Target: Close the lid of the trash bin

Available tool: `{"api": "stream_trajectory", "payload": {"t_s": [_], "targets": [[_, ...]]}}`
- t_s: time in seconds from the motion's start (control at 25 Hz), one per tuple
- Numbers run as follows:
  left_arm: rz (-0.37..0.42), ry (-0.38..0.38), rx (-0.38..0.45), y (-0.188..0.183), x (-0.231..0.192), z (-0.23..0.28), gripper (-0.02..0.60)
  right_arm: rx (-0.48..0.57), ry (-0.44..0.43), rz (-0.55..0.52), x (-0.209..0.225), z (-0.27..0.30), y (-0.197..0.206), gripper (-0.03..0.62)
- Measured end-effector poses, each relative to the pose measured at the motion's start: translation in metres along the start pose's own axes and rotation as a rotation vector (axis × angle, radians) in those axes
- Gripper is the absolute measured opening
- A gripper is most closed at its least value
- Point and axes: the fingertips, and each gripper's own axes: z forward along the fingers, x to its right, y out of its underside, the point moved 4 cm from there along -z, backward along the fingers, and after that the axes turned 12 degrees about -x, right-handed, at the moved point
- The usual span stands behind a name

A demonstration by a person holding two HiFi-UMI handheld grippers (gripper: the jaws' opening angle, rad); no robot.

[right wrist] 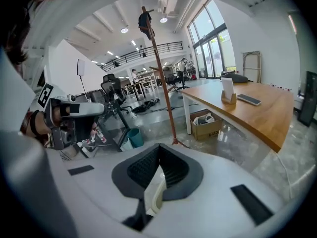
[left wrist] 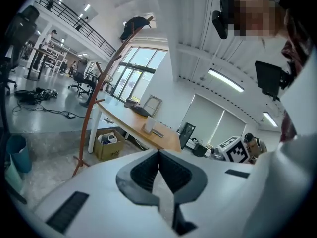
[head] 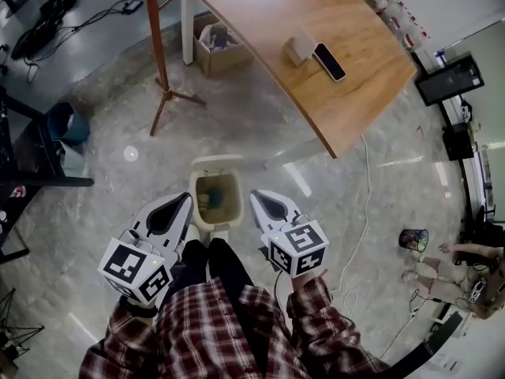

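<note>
In the head view a cream trash bin (head: 215, 204) stands open on the floor just ahead of my feet, its lid (head: 216, 163) tipped back at the far side. The left gripper (head: 186, 200) hangs by the bin's left wall with its jaws closed to a point and nothing in them. By the right wall the right gripper (head: 256, 197) is likewise shut and empty. In the left gripper view the jaws (left wrist: 159, 152) meet at the tip. The right gripper view shows its jaws (right wrist: 159, 147) together, with a strip of the bin's cream rim (right wrist: 155, 195) seen through the gap below.
A wooden table (head: 331, 101) with a phone (head: 329, 61) and a small white box (head: 298, 49) stands ahead on the right. A rust-coloured coat stand (head: 160, 61), a cardboard box (head: 217, 47) and a blue bucket (head: 68, 123) lie ahead and left. A cable (head: 361, 223) runs along the floor.
</note>
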Motion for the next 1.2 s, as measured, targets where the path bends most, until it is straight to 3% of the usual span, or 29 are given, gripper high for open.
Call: {"api": "stream_trajectory", "payload": {"t_s": [0.28, 0.56, 0.68, 0.84, 1.08, 1.2], "targets": [[-0.076, -0.042, -0.028, 0.027, -0.017, 0.018, 0.011, -0.159, -0.047, -0.100, 0.038, 0.060, 0.006, 0.012], [-0.129, -0.044, -0.107, 0.073, -0.048, 0.053, 0.012, -0.286, -0.169, -0.168, 0.065, 0.144, 0.004, 0.014], [-0.143, -0.043, -0.146, 0.091, -0.060, 0.069, 0.012, -0.345, -0.202, -0.198, 0.079, 0.177, 0.007, 0.017], [-0.156, -0.037, -0.184, 0.112, -0.077, 0.091, 0.012, -0.428, -0.242, -0.277, 0.094, 0.214, 0.015, 0.074], [-0.156, -0.024, -0.228, 0.142, -0.098, 0.120, 0.012, -0.496, -0.318, -0.385, 0.105, 0.249, 0.021, 0.077], [-0.161, -0.023, -0.231, 0.150, -0.104, 0.125, 0.012, -0.517, -0.361, -0.380, 0.107, 0.255, 0.021, 0.077]]}}
